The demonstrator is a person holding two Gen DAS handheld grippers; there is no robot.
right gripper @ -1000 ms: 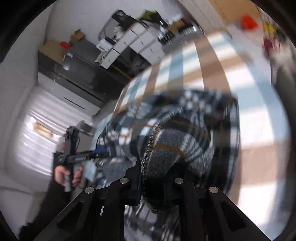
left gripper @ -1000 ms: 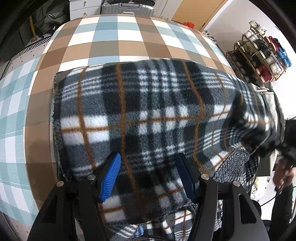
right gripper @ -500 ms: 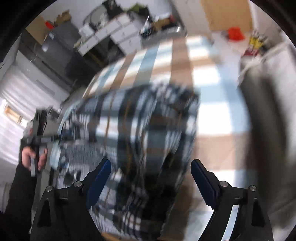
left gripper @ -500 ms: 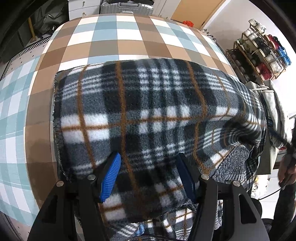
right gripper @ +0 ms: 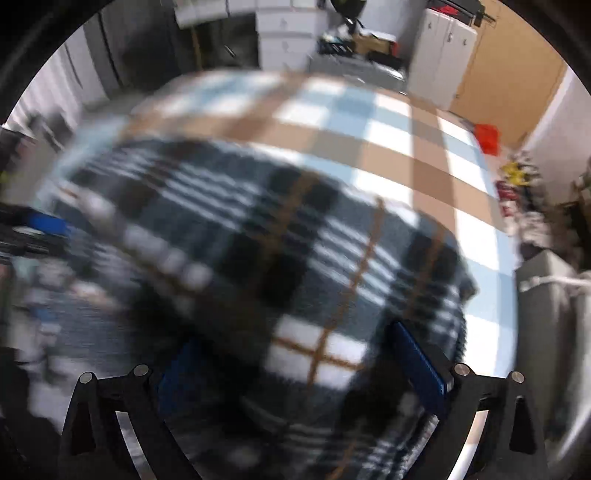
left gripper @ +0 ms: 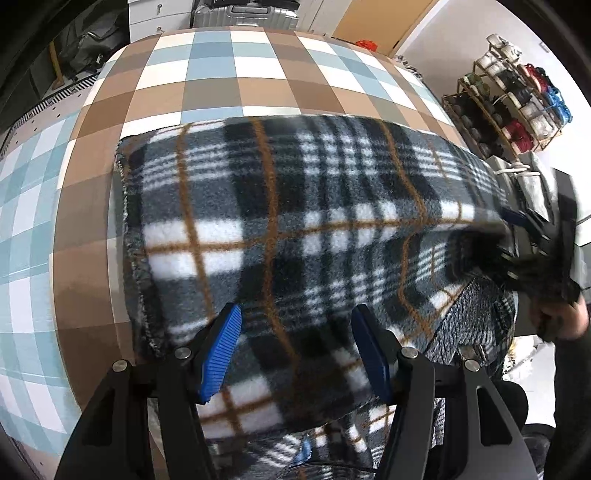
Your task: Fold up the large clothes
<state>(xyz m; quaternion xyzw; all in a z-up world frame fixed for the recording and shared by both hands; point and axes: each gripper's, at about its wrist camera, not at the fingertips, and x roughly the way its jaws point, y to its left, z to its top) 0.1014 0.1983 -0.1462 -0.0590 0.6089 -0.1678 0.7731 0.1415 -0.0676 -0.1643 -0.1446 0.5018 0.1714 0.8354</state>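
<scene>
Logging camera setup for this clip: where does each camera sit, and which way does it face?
Left wrist: on the left gripper, looking across the plaid garment on the checked table; the right hand shows.
Right wrist: on the right gripper, blurred, over the same garment; left gripper at the left edge.
Shared: garment, table.

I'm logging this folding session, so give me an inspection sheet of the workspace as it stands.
Surface: checked brown, blue and white table cover, mostly bare beyond the garment.
Job's things: plaid fleece garment lying folded, near edge hanging off.
Clutter: nothing seen on the cover.
Grippers: left tongs open over the fleece; right tongs open, view blurred.
Cables: nothing seen.
Surroundings: shoe rack, silver suitcase, white drawers, red object.
</scene>
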